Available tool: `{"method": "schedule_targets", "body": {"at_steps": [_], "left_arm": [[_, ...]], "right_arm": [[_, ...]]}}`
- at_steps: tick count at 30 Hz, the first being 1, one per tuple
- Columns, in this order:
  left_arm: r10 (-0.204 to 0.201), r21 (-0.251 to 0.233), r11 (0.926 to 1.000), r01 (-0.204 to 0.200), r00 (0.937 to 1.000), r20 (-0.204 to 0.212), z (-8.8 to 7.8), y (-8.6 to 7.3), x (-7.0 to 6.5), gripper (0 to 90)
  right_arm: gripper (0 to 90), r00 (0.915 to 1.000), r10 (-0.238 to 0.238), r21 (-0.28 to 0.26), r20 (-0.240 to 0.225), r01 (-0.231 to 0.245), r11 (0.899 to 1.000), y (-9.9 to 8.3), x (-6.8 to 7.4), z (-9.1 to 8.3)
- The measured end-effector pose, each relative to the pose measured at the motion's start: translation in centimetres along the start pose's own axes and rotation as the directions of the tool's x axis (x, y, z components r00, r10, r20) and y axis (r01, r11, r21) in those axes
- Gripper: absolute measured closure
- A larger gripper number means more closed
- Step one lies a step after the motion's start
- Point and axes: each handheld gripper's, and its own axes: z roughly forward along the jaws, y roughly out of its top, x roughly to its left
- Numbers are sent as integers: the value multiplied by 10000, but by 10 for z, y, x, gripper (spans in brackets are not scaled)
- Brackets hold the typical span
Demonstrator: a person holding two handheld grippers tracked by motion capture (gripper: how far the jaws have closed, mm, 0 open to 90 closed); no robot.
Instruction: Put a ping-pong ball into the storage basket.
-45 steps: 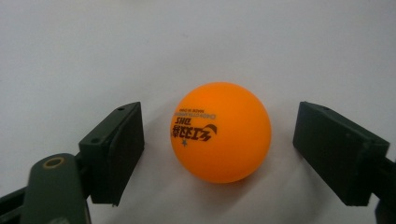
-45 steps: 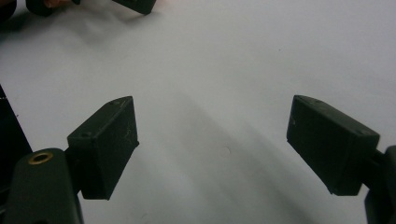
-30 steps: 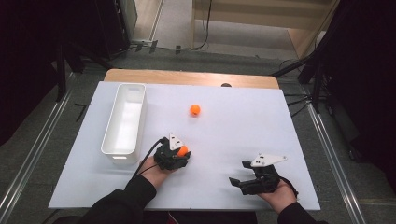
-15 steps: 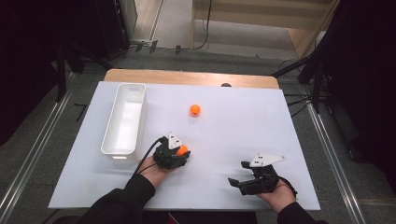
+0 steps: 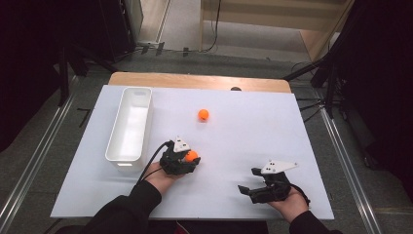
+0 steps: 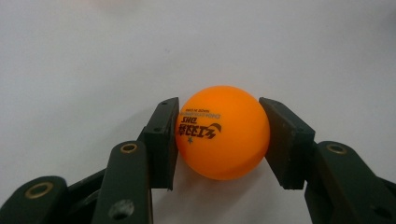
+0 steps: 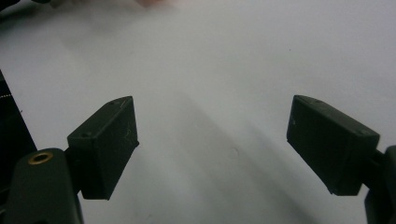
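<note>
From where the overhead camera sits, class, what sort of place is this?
Probably a lab recording bench: a white-topped table on bare floor, dark stands around it, and hand-held grippers with cables.

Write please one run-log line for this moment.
left tool: shut on orange ball | right tool: open, nothing between | second ball: on table | white bin: no ball inside

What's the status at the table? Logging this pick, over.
Left gripper shut on orange ping-pong ball, on the white tabletop. Right gripper open, empty. Second orange ball loose mid-table. White bin left of the grip, nothing between.
</note>
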Motion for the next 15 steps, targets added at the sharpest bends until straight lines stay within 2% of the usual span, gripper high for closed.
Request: {"method": "schedule_targets", "body": {"at_steps": [6, 15], "left_arm": [[-182, 76, 9998, 180, 9997, 183, -4, 4, 2, 508], [51, 147, 9999, -58, 9989, 474, -15, 15, -1, 508]], "right_arm": [[149, 10000, -25, -23, -14, 25, 10000, 1, 0, 1], [150, 10000, -21, -37, -33, 20, 10000, 1, -1, 1]]}}
